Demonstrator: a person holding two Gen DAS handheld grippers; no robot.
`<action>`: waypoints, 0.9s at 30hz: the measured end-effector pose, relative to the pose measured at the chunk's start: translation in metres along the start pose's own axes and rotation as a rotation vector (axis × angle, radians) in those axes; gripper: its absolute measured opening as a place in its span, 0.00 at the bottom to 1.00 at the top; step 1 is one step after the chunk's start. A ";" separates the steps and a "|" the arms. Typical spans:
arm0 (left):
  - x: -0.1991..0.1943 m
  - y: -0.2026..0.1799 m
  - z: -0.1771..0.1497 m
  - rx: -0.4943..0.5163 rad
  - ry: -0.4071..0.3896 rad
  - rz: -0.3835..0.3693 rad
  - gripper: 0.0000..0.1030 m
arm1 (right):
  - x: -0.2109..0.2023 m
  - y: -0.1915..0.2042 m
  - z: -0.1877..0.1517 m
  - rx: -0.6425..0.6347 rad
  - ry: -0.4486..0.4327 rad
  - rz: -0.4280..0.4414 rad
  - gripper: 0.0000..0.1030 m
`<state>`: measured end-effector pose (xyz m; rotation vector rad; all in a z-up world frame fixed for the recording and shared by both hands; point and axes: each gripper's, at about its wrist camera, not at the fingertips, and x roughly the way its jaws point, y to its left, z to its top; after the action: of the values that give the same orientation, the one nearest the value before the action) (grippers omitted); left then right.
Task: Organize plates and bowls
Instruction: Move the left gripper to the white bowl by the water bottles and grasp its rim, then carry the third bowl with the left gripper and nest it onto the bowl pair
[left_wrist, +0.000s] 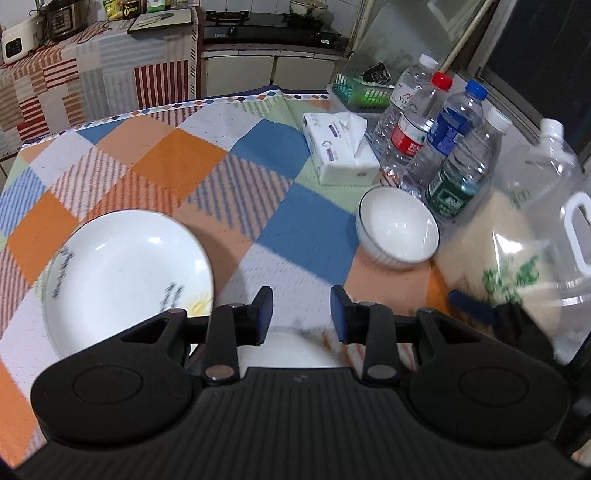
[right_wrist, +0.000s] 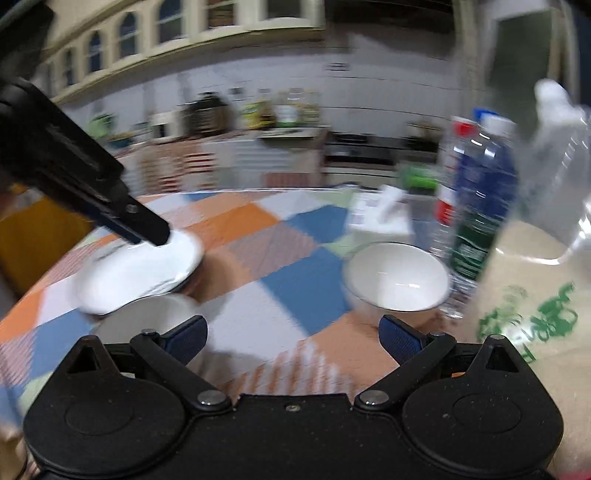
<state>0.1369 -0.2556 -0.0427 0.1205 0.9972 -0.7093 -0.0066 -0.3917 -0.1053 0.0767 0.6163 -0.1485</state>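
Observation:
A white plate (left_wrist: 125, 273) with dark markings lies on the checked tablecloth, left of my left gripper (left_wrist: 301, 314), which is open and empty above a second white dish (left_wrist: 291, 350) partly hidden under its fingers. A white bowl (left_wrist: 399, 230) with a dark rim stands to the right by the bottles. In the blurred right wrist view, my right gripper (right_wrist: 293, 338) is open and empty, the bowl (right_wrist: 397, 278) ahead to its right. The plate (right_wrist: 140, 273) and a second bowl (right_wrist: 147, 319) sit at left, under the left gripper's fingers (right_wrist: 147, 225).
A tissue pack (left_wrist: 341, 147), several water bottles (left_wrist: 443, 147) and a large clear jug of rice (left_wrist: 524, 240) crowd the table's right side. A green basket (left_wrist: 360, 90) stands behind them. Kitchen counters and a stove lie beyond the table's far edge.

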 end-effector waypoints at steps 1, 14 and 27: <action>0.008 -0.002 0.005 -0.018 0.006 -0.012 0.35 | 0.010 0.001 0.000 -0.004 0.019 -0.019 0.98; 0.093 -0.034 0.036 0.058 0.050 -0.107 0.40 | 0.084 -0.022 -0.014 0.251 0.086 -0.133 0.98; 0.149 -0.021 0.049 -0.052 0.071 -0.152 0.43 | 0.121 -0.027 -0.019 0.195 0.040 -0.195 0.98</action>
<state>0.2108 -0.3653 -0.1302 0.0241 1.1002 -0.8217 0.0761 -0.4303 -0.1920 0.2086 0.6479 -0.3961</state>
